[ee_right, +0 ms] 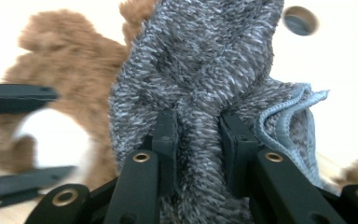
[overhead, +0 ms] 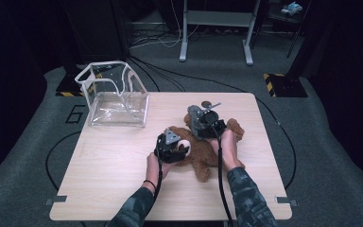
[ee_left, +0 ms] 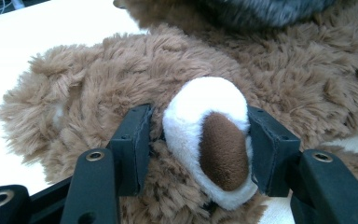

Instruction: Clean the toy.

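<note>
High view first: the teddy bear (overhead: 203, 151) lies on the wooden table (overhead: 113, 189), its head under the left gripper (overhead: 174, 147) and a grey cloth (overhead: 197, 117) bunched on its body under the right gripper (overhead: 207, 126). A clear plastic bin (overhead: 118, 101) stands well apart, off at the table's far left corner. Both hands are low on the bear, so any pull by one hand tugs against the other.

Left gripper view now: the fingers (ee_left: 133, 140) stand about half closed with the white snout (ee_left: 207, 140) between them, pads pressing both sides of it, brown nose patch facing the camera. That snout is round, soft and slippery plush. The risk, as I read it: the pads squeeze off the rounded front and the head drops out, especially if the bear gets lifted by this grip alone.

Right gripper view: the fingers (ee_right: 168, 140) are narrow, pinching a fold of the grey knitted cloth (ee_right: 200, 70), the brown fur just beyond and to their left, the hemmed edge (ee_right: 289, 116) loose to their right. Only a ridge of fabric is held, so a hard pull could strip it free, or drag the bear sideways out of the other grip. The loose hem could also catch under the bear.
</note>
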Tool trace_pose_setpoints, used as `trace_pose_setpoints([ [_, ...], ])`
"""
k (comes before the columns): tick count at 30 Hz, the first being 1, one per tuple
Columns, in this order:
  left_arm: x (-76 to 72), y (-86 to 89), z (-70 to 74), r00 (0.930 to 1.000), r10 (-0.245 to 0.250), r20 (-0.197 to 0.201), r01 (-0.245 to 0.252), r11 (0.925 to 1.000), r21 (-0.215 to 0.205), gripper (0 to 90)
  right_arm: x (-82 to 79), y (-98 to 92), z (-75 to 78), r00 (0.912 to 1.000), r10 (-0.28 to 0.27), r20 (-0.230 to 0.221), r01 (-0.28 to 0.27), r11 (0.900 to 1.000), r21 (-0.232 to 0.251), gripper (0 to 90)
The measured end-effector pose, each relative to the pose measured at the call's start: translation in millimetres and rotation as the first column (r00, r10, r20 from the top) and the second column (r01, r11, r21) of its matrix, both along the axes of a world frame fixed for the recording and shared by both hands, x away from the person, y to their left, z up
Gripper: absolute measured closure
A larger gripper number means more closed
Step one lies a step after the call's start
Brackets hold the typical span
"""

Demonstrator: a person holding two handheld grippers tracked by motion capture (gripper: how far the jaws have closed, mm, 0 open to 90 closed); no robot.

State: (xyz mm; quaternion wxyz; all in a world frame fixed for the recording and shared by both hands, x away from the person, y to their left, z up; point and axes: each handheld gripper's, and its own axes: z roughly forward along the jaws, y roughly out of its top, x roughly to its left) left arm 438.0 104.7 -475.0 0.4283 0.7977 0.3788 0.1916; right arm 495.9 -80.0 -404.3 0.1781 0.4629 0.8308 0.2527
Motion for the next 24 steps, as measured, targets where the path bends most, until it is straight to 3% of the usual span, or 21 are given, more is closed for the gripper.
trace_pose_setpoints([
  [3, 0.0, -0.1, -0.1, 1.0000, 0.001, -0.001, -0.001, 1.0000, -0.004, 45.5, 1.1, -15.6, 2.0, 0.9993, -0.033, 0.018, 0.033, 0.999, 0.000, 70.8],
  [5, 0.0, 0.0, -0.1, 1.0000, 0.001, -0.001, -0.001, 1.0000, -0.004, 45.4, 0.3, -21.0, 3.4, 0.9987, -0.050, 0.008, 0.050, 0.999, -0.002, 70.9],
  [8, 0.2, -0.1, -0.2, 1.0000, 0.001, -0.003, -0.001, 1.0000, -0.007, 45.5, 1.5, -44.7, 3.6, 0.9955, -0.092, 0.026, 0.092, 0.995, -0.024, 70.9],
  [13, 0.1, -0.4, -0.2, 1.0000, 0.002, -0.002, -0.002, 1.0000, -0.007, 45.4, 2.3, -60.2, 1.9, 0.9926, -0.119, 0.024, 0.120, 0.991, -0.054, 70.9],
  [14, 0.0, -0.7, -0.2, 1.0000, 0.004, -0.001, -0.004, 1.0000, -0.007, 45.4, 3.2, -69.6, 0.6, 0.9889, -0.148, 0.019, 0.149, 0.986, -0.081, 70.9],
  [19, 0.1, -0.5, -0.1, 1.0000, 0.002, -0.002, -0.002, 1.0000, -0.006, 45.5, 6.5, -91.3, -2.2, 0.9763, -0.217, 0.001, 0.215, 0.971, -0.105, 70.7],
  [22, 0.2, -0.1, -0.1, 1.0000, 0.001, -0.003, -0.001, 1.0000, -0.006, 45.5, 2.8, -97.0, 9.2, 0.9710, -0.238, 0.025, 0.239, 0.968, -0.077, 70.6],
  [24, 0.3, 0.0, -0.2, 1.0000, 0.002, -0.004, -0.002, 1.0000, -0.007, 45.5, -3.2, -94.8, 21.1, 0.9737, -0.220, 0.059, 0.223, 0.974, -0.038, 70.4],
])
